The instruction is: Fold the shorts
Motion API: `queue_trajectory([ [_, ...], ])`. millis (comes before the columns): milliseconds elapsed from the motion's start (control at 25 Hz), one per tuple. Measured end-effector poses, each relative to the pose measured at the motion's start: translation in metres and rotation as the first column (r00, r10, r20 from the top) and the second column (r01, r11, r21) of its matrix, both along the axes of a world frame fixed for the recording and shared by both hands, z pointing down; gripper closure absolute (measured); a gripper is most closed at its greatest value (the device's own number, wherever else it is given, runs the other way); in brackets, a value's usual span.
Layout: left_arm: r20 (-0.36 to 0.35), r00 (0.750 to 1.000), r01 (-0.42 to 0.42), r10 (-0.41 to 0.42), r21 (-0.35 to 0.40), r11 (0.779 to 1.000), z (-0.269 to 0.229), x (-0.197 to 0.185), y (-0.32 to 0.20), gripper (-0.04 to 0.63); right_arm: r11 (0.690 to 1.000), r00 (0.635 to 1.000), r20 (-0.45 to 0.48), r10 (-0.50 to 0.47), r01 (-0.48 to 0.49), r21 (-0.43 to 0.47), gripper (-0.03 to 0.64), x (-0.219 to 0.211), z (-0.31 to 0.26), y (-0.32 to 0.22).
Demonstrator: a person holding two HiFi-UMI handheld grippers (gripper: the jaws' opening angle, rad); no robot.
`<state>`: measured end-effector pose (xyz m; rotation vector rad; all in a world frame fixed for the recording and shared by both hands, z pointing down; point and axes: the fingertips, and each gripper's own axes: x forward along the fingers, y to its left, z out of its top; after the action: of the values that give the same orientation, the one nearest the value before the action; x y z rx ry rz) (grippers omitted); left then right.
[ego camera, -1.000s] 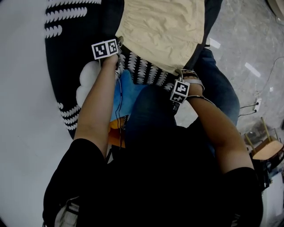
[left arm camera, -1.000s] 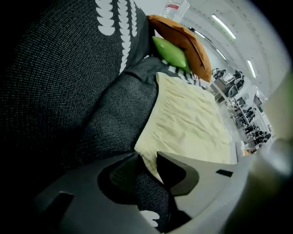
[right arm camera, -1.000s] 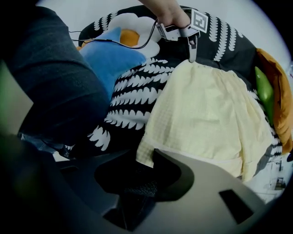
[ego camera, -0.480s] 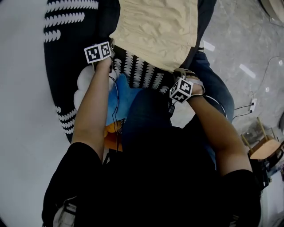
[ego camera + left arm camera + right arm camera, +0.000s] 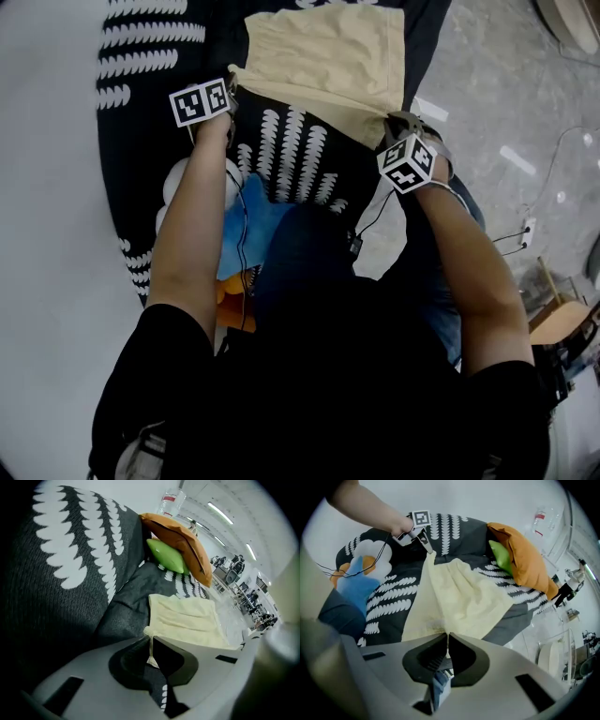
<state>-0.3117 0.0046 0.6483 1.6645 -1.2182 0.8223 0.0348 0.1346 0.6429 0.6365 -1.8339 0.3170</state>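
Pale yellow shorts [image 5: 323, 61] lie on a black blanket with white scallop marks [image 5: 291, 155]. My left gripper [image 5: 230, 91] is shut on the shorts' near left corner, and a pinch of cloth shows between its jaws [image 5: 150, 641]. My right gripper [image 5: 394, 120] is shut on the near right corner, with cloth caught at its tips [image 5: 446, 637]. The near edge of the shorts [image 5: 459, 597] hangs lifted between the two grippers, above the blanket. The left gripper [image 5: 425, 545] also shows in the right gripper view, across the cloth.
An orange cushion [image 5: 525, 559] and a green one [image 5: 501, 557] lie past the far end of the shorts, with a plastic bottle [image 5: 171, 501] behind them. The person's jeans [image 5: 309, 253] cover the blanket's near part. Grey floor with a cable [image 5: 525, 230] lies to the right.
Both grippers have moved away from the body and up, carrying the near edge of the shorts over the blanket. The right one travelled further and rolled.
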Motion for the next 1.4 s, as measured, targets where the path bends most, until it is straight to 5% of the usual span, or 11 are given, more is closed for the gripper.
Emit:
queue_trajectory([
  [360,-0.002,1.000,-0.018,0.018,0.042,0.999,-0.015,0.026,-0.071,0.558,0.995,0.998,0.003,0.056,-0.056,0.084,0.601,0.030,-0.017,-0.092],
  [720,0.021,1.000,0.007,-0.007,0.009,1.000,0.007,0.042,-0.116,0.560,0.989,0.995,0.035,0.090,-0.094,0.115,0.601,0.055,-0.009,-0.174],
  [1400,0.120,0.991,0.066,-0.060,-0.047,0.997,0.040,0.052,-0.127,0.530,0.985,0.983,0.093,0.157,-0.163,0.062,0.600,0.068,0.032,-0.239],
])
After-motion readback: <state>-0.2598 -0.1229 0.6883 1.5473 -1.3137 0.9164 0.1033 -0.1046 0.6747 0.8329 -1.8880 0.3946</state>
